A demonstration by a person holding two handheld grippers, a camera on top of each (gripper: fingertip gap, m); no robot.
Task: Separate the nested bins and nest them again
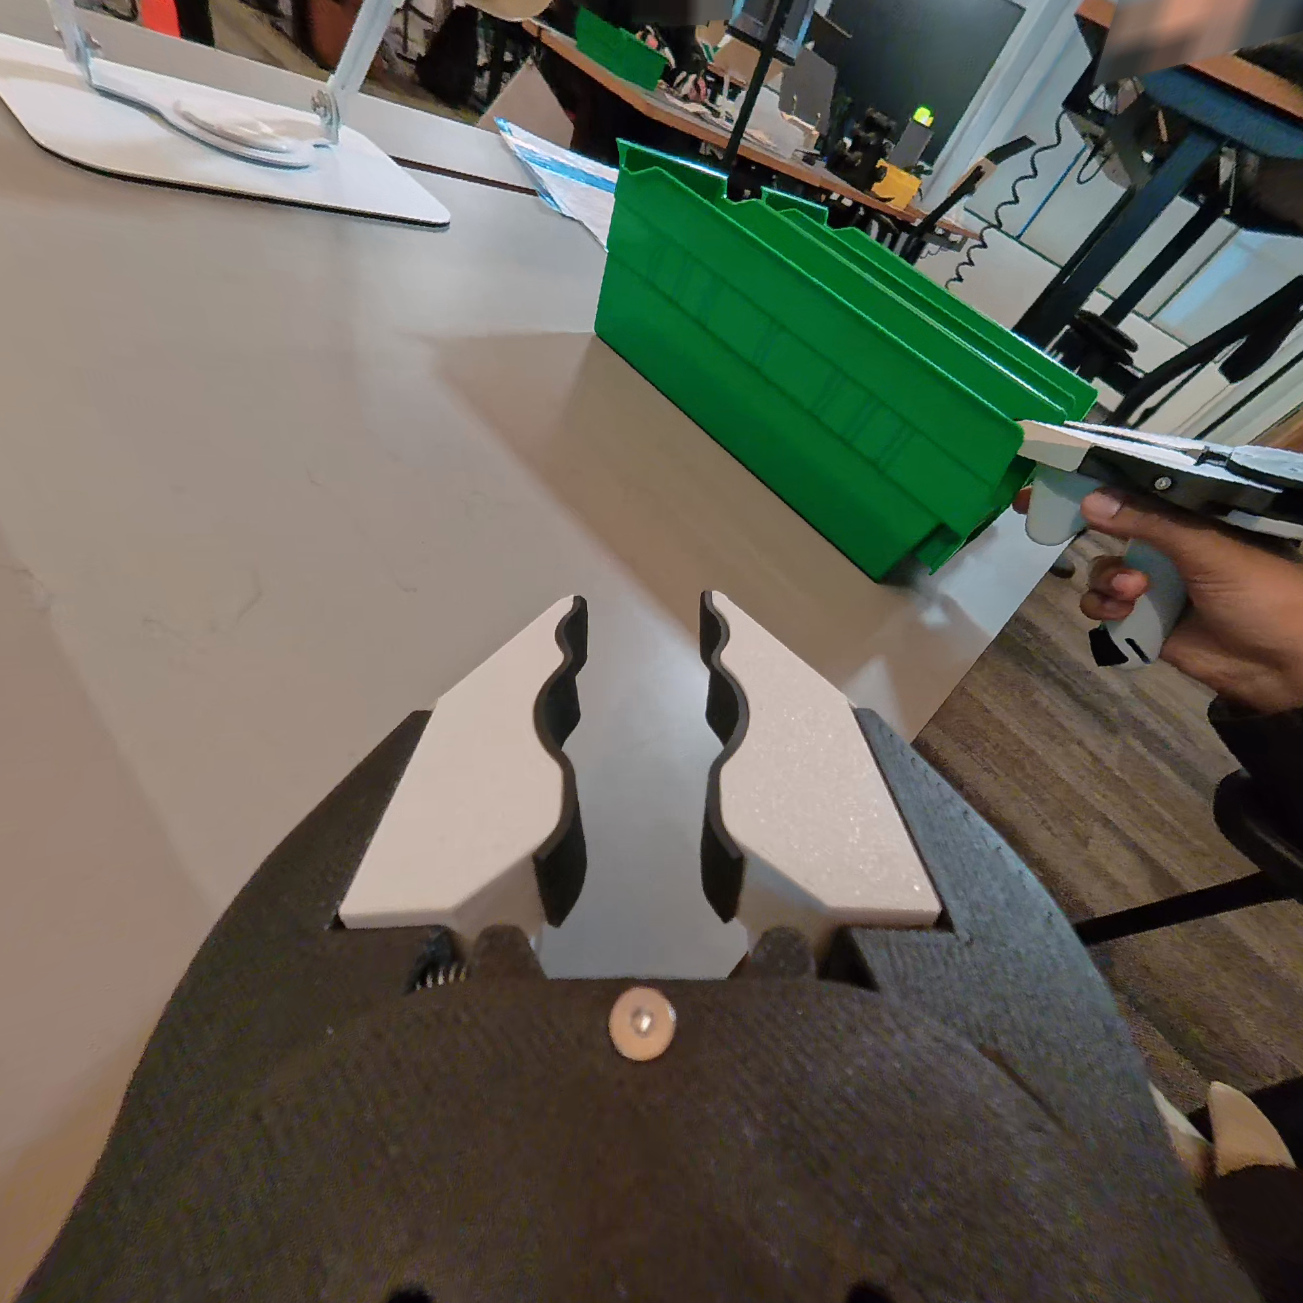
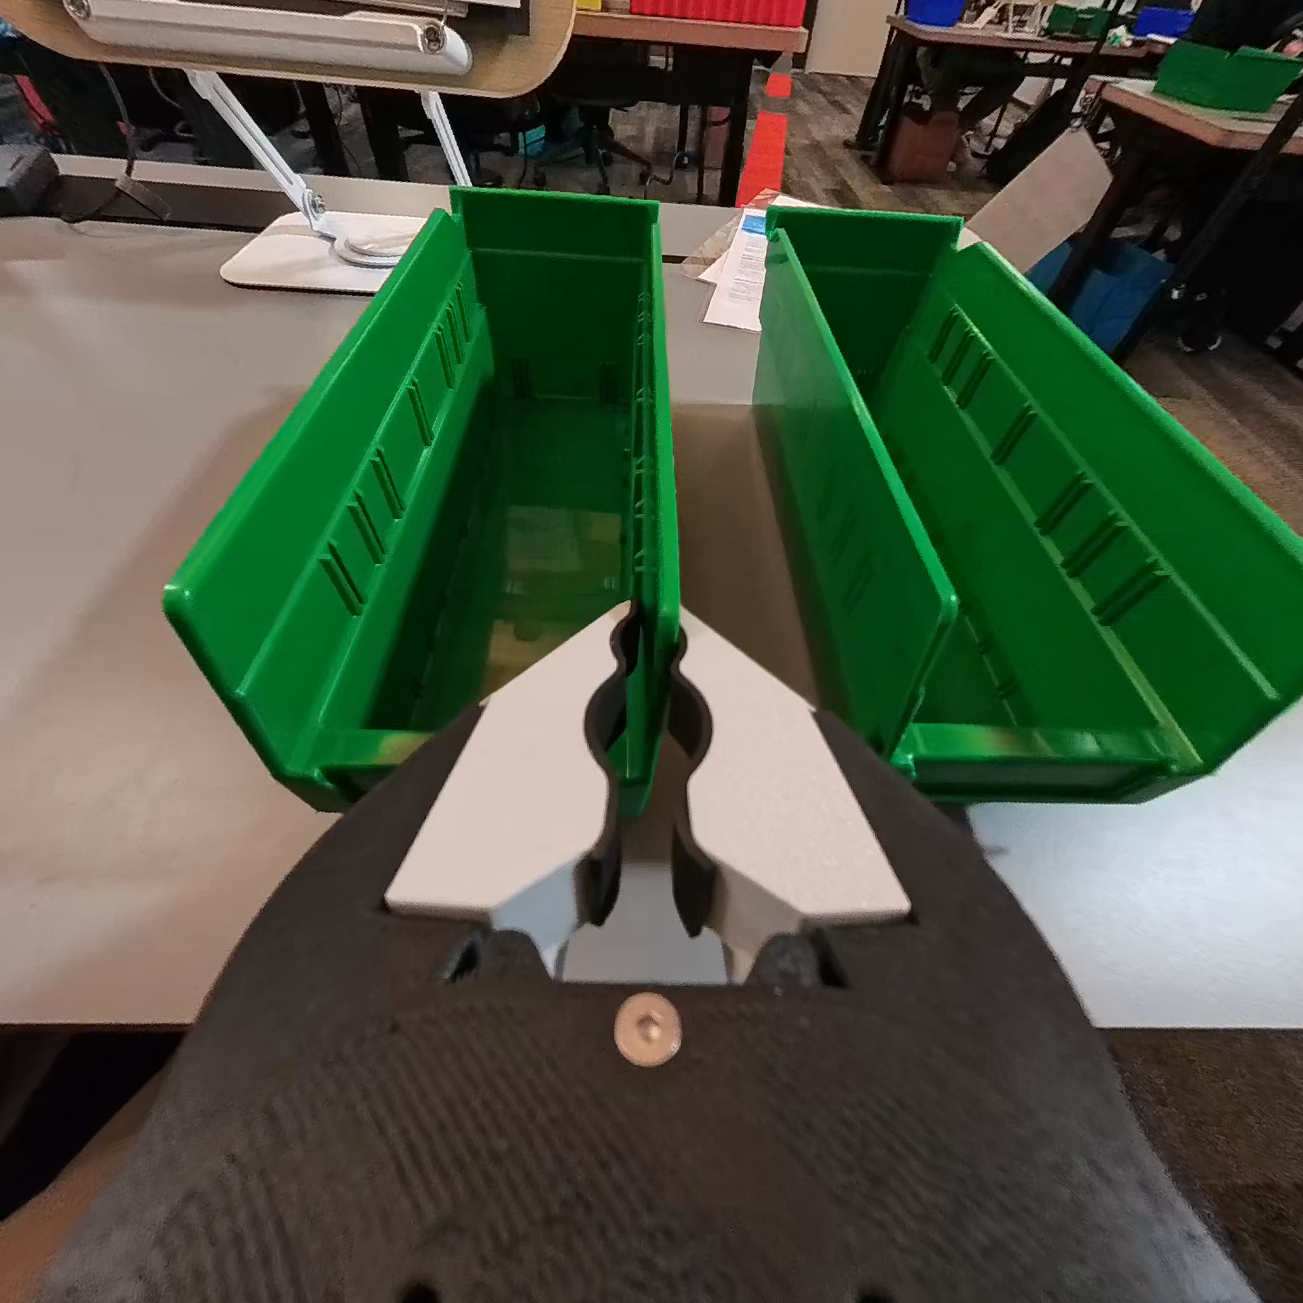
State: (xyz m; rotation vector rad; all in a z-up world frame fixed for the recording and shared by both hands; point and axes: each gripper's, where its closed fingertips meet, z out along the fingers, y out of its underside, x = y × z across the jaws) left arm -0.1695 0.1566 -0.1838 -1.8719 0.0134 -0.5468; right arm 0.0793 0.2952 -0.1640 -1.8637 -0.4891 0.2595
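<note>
On the tabletop (image 2: 141,775) two green bins sit apart; right tongs (image 2: 652,634) pinch the left bin's (image 2: 338,536) wall, left tongs (image 1: 641,606) hover spread.

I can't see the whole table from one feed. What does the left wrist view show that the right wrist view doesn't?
Left wrist view only: the open, empty left gripper, and the hand holding the right gripper from the side.

Right wrist view only: the bins' interiors, the gap between the left bin and the right bin, and the right gripper shut on the left bin's wall.

Both: two green bins, the table, and the white stand base.
</note>
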